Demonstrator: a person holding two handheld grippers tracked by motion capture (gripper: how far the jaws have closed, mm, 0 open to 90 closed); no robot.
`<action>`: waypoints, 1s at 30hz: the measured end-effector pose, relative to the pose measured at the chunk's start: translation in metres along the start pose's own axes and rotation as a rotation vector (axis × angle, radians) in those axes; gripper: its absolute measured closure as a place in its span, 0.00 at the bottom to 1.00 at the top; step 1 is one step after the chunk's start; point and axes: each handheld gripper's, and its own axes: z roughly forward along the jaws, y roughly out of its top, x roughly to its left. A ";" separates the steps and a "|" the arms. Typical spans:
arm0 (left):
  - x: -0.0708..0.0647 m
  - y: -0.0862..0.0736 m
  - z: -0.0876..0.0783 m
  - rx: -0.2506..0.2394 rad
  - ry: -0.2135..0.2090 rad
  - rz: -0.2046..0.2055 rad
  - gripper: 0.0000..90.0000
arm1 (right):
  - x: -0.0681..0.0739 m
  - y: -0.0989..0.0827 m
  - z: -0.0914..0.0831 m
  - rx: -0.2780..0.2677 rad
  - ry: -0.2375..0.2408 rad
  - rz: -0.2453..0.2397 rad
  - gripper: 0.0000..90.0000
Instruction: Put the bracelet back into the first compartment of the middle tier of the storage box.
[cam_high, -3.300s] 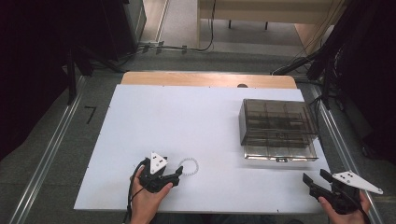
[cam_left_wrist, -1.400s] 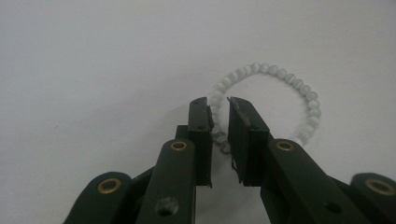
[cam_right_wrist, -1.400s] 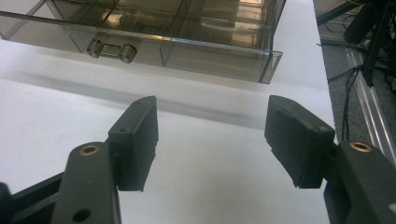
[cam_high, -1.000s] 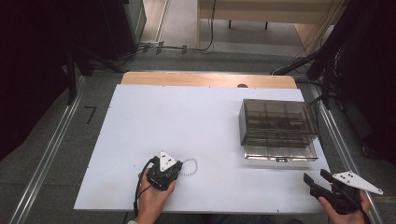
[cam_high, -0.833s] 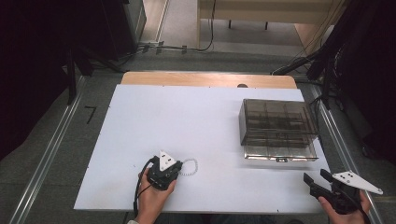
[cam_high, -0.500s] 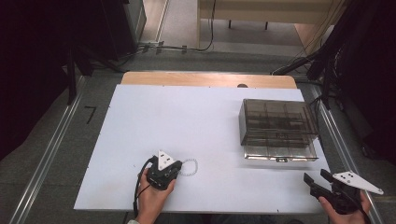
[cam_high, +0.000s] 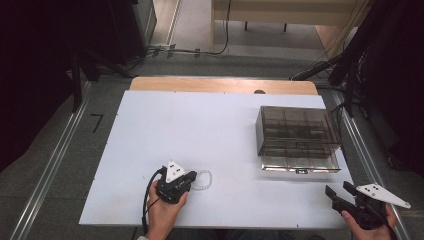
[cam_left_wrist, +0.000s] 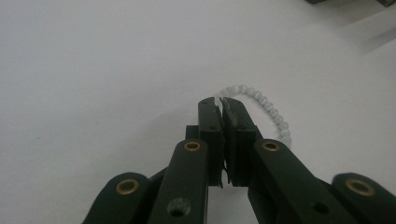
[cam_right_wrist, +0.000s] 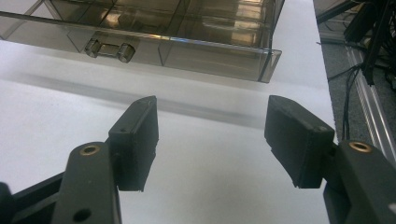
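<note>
On the left side of the white desk (cam_high: 210, 135), near the front edge, a hand holds the left hand-held gripper (cam_high: 191, 178). Seen from up high, it sits low on the desk and points to the right. Its two black jaws are pressed together, and they pinch the near side of a bracelet (cam_left_wrist: 264, 105) made of little white beads. In the left gripper view, the beads curve out from the jaw tips and bend around to the right in a ring. The bracelet (cam_high: 202, 180) lies flat on the desk, just to the right of that gripper, and it touches the jaw tips.

Farther right, well apart from the bracelet, a box (cam_high: 297, 137) made of see-through smoky plastic stands on the desk. It has small compartments inside. In the right gripper view, the box (cam_right_wrist: 196, 42) has a small latch on its front wall.

At the far right, by the front corner of the desk, another hand holds the right hand-held gripper (cam_right_wrist: 210, 135). Its jaws are spread wide, and there is only bare desk between them. It points toward the front of the box but does not touch it. From up high, this gripper (cam_high: 340, 197) sits just off the desk's corner.
</note>
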 end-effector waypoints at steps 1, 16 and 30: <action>0.000 0.001 -0.002 -0.010 -0.003 -0.004 0.98 | 0.000 0.000 0.000 0.002 0.000 0.001 0.37; -0.007 0.011 -0.011 -0.065 -0.045 -0.008 0.98 | 0.001 0.000 0.002 0.011 0.000 -0.002 0.37; -0.016 0.021 -0.008 -0.099 -0.081 -0.003 0.98 | 0.001 0.000 0.002 0.013 0.003 -0.005 0.37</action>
